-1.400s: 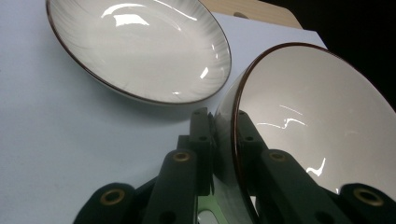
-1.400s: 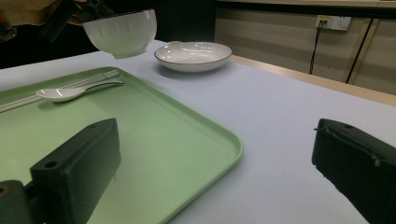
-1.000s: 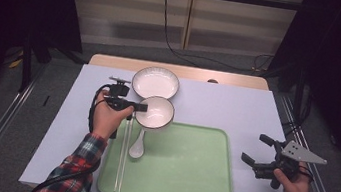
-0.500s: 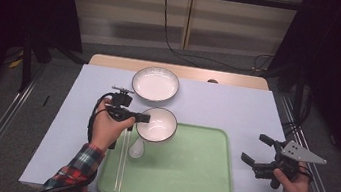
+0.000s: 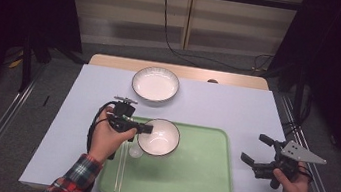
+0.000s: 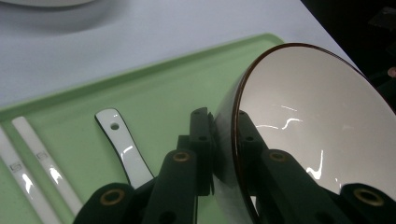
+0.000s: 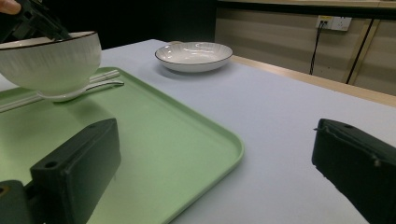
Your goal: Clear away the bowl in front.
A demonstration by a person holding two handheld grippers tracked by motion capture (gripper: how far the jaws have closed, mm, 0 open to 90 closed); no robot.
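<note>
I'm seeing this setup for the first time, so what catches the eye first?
The left tool pinches the rim of a white bowl above the green tray, beside a spoon and chopsticks. A white plate sits farther back on the table, and the right tool hangs open off the tray's right edge.
</note>
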